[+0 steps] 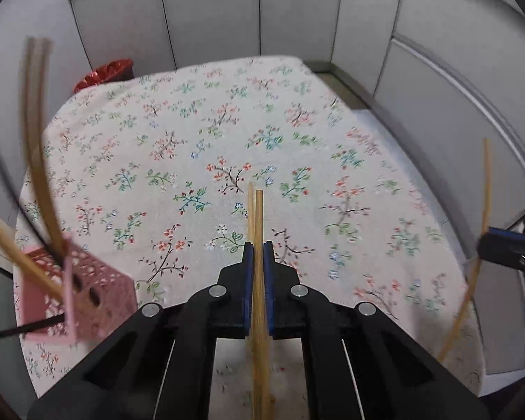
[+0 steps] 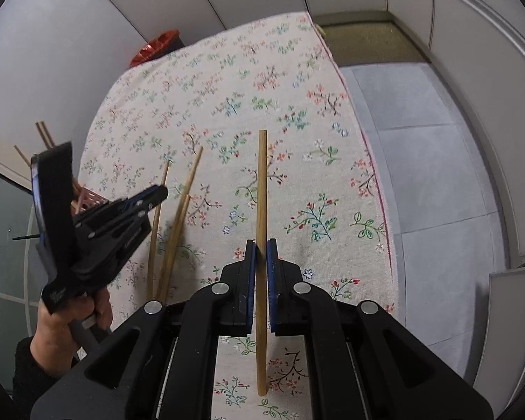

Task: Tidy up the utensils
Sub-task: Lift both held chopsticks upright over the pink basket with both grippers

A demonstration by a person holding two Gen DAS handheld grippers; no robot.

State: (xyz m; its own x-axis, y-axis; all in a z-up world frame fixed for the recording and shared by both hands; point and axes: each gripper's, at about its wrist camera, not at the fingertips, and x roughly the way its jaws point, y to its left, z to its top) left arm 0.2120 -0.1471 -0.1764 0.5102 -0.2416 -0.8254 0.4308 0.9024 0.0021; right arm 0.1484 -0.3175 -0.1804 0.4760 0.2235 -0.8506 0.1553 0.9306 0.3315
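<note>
Your left gripper (image 1: pixel 258 245) clamped two chopsticks (image 1: pixel 257 280); your right gripper (image 2: pixel 260 243) clamped one chopstick (image 2: pixel 261 210), centre frame, above the desk (image 1: pixel 192 140).

table under a floral tablecloth (image 1: pixel 227 133), pink perforated utensil holder (image 1: pixel 98 290) on it

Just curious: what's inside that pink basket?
Wooden chopsticks and a thin black stick stand in the pink basket, leaning outward. Its patterned walls hide their lower ends and anything at the bottom.

Chopsticks (image 1: pixel 38 161) in holder (image 1: pixel 87 294), on tablecloth (image 1: pixel 227 133).
</note>
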